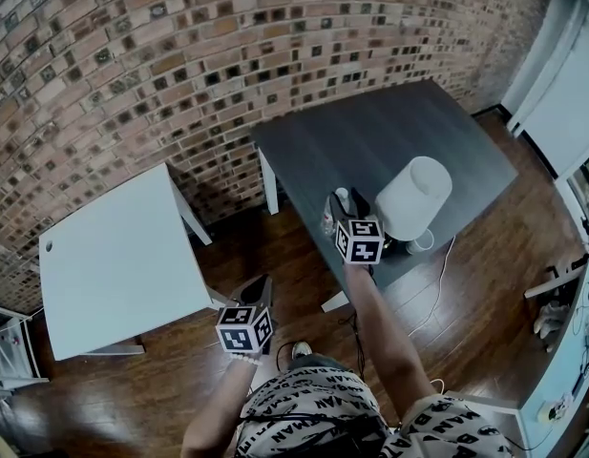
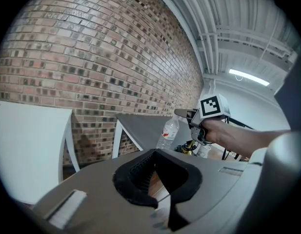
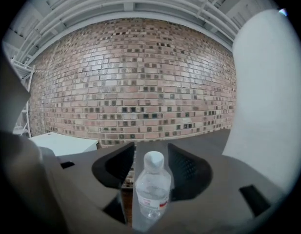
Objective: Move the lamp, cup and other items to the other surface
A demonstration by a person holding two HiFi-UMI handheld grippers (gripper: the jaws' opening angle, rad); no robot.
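Observation:
A clear water bottle [image 3: 151, 186] with a white cap stands at the front edge of the dark table [image 1: 370, 132]. It sits between the jaws of my right gripper [image 3: 150, 172], which are open around its neck; the pads do not visibly press on it. The left gripper view shows the bottle [image 2: 168, 134] upright under my right gripper [image 2: 182, 113]. A white-shaded lamp [image 1: 413, 198] stands just right of my right gripper [image 1: 346, 198], with a white cup [image 1: 420, 241] at its base. My left gripper [image 1: 262, 282] hangs over the floor, shut and empty.
The white table [image 1: 113, 256] stands left of the dark one, with a strip of wooden floor [image 1: 237, 256] between them. A white lamp cord [image 1: 437, 284] trails off the dark table's front edge to the floor. A brick wall [image 1: 179, 55] runs behind both tables.

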